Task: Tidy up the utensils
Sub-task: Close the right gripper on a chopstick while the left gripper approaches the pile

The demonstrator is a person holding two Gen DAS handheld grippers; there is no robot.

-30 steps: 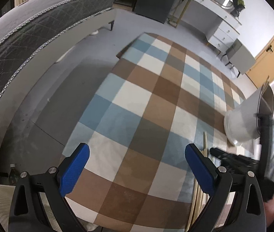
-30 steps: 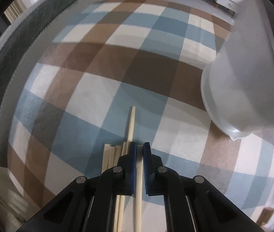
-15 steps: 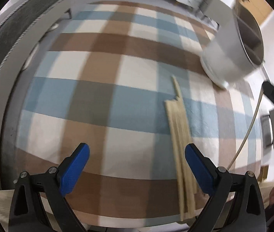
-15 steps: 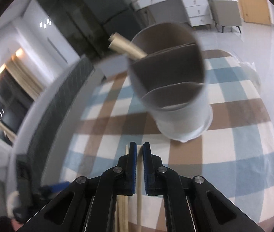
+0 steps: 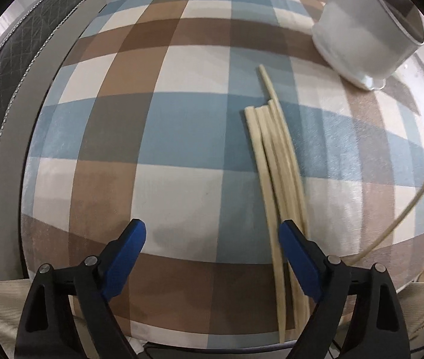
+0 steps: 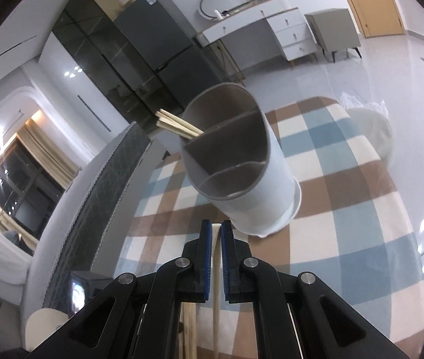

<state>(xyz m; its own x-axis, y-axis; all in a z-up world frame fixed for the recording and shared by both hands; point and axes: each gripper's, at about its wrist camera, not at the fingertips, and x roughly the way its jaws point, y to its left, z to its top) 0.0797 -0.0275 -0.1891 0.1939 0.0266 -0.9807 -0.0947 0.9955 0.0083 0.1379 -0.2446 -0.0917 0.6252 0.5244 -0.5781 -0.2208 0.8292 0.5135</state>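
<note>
So the left gripper (image 5: 210, 234) is pointing almost straight down at the plaid cloth (image 5: 182, 137), blue pads set wide but closing in, and there's nothing between them, just bare checks. The loose chopsticks (image 5: 274, 161) lie in a bundle running from mid-frame down to the bottom right of the left wrist view. The bundle's lower part passes right by the right-hand pad; I can't say if it touches. One stick pokes out further than the rest at the top end, toward the white holder (image 5: 364, 27) sitting in the upper right corner of that frame.

Over on the right wrist view, the right gripper (image 6: 216, 233) is pinched together on 1 pale chopstick (image 6: 216, 269), which runs down the slot between the pads to the bottom edge. Its tip shows just at the pad ends, right below the holder's base in the picture. The holder (image 6: 248, 179) fills the center of that frame, tilted toward the camera so you can see dividers splitting the inside into 3 compartments. A few chopsticks in the holder (image 6: 177, 124) stick out of the far compartment, leaning to the upper left.
</note>
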